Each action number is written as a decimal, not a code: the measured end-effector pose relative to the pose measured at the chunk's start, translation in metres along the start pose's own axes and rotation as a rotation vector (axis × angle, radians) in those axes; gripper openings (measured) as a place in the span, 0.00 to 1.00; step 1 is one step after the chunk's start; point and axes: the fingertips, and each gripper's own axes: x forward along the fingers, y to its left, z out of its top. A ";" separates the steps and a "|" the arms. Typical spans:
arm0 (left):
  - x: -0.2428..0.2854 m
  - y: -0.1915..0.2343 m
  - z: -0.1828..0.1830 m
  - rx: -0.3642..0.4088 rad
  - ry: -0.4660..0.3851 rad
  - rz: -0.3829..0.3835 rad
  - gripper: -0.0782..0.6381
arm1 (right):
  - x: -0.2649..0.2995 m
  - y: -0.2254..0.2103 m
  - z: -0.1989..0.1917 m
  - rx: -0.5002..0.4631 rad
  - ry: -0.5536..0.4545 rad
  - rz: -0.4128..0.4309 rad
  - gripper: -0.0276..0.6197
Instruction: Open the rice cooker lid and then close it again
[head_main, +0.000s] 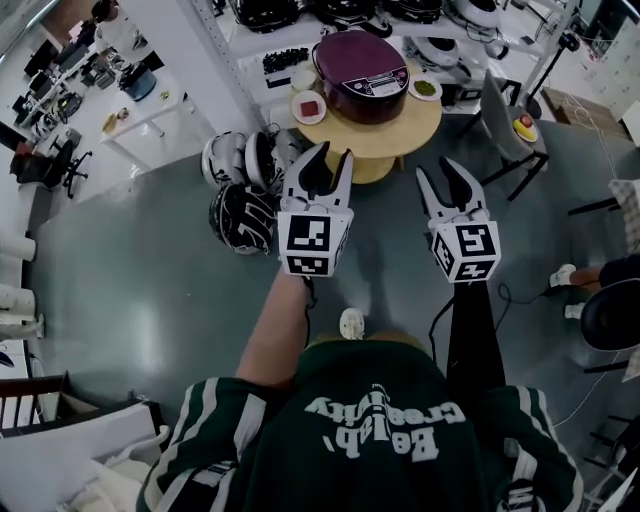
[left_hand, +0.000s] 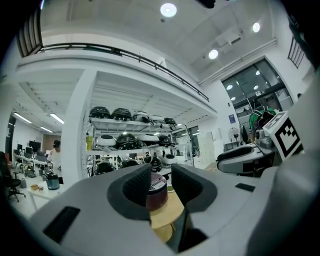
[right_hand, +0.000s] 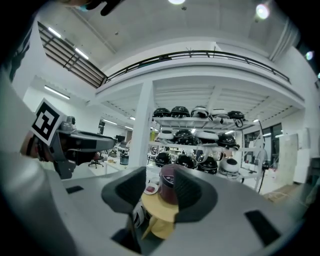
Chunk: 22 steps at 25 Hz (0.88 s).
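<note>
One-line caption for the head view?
Left gripper and right gripper, both open, point at the closed rice cooker on the round table.

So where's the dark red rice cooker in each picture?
Head view: rice cooker, top centre.
Left gripper view: rice cooker low centre, distant, framed between the jaws.
Right gripper view: rice cooker low centre, likewise.
Shared landmark: round wooden table beneath it.

Table (head_main: 400, 140): round, wooden, seen at 12 o'clock.
Red dish (head_main: 308, 106): set at table's 9 o'clock edge.
Green dish (head_main: 425, 89): set at its 3 o'clock edge.
Helmets (head_main: 243, 215): laid on floor (head_main: 150, 300), table's 8 o'clock.
</note>
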 end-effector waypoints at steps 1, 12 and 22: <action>0.005 0.005 -0.001 0.002 0.000 -0.006 0.27 | 0.007 0.001 -0.001 0.003 0.002 -0.002 0.32; 0.053 0.040 -0.010 0.005 0.007 -0.023 0.27 | 0.069 -0.010 0.000 0.016 0.003 0.003 0.35; 0.135 0.068 -0.018 0.002 -0.008 0.026 0.28 | 0.151 -0.057 -0.004 0.021 -0.025 0.054 0.36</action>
